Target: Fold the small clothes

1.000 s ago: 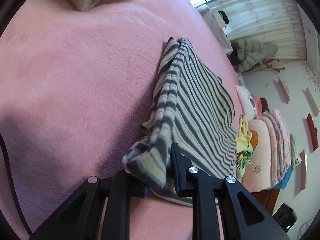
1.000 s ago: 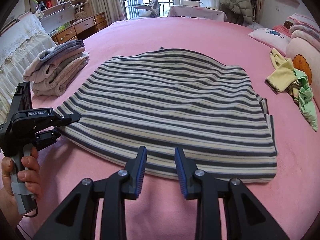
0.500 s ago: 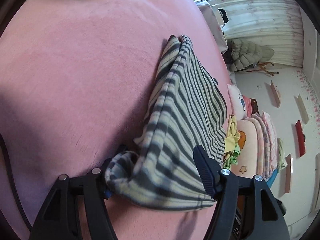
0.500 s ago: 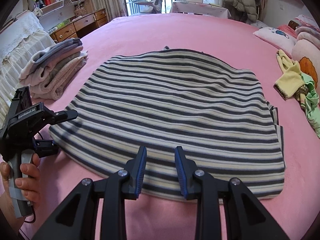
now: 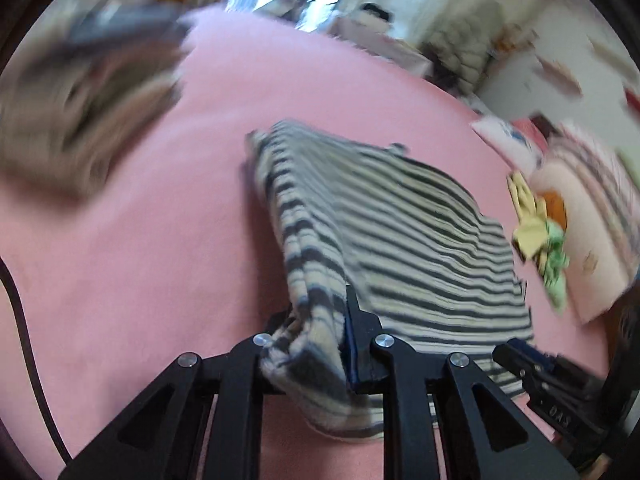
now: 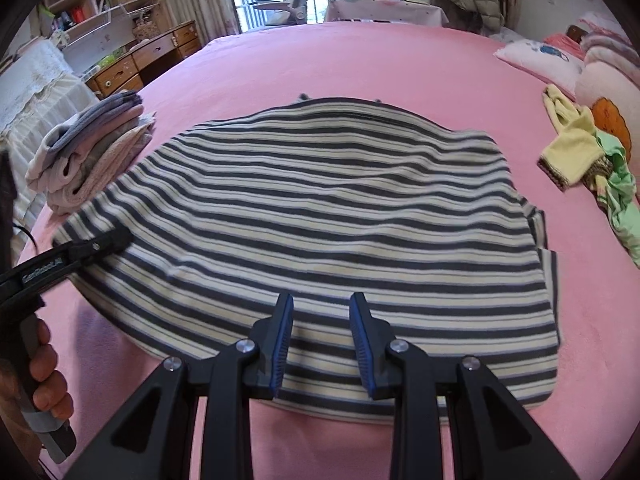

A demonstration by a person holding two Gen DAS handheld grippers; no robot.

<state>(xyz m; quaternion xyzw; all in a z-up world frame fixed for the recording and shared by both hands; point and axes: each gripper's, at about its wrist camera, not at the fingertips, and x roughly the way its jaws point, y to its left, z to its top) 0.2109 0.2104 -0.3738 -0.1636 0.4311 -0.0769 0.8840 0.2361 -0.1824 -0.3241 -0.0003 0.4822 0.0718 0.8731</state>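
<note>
A grey-and-cream striped garment (image 6: 320, 208) lies spread on the pink bed (image 6: 360, 64). My left gripper (image 5: 316, 312) is closing its jaws on a bunched fold at the garment's left edge (image 5: 312, 280), and the pads press the cloth, which is raised off the bed. The left wrist view is blurred. In the right wrist view that left gripper (image 6: 108, 240) shows at the cloth's left side, held by a hand (image 6: 44, 380). My right gripper (image 6: 322, 304) hovers over the near hem, open, with nothing between its fingers. Its tip (image 5: 520, 354) shows in the left wrist view.
A stack of folded clothes (image 6: 88, 156) sits on the bed at the left. Yellow and green clothes (image 6: 576, 152) lie at the right next to pillows (image 6: 536, 58). A desk with drawers (image 6: 132, 68) and shelves stand beyond the bed's left side.
My left gripper opened wide, shut again on the cloth's left edge, then rolled and rose, lifting that edge. My right gripper slid forward over the near hem.
</note>
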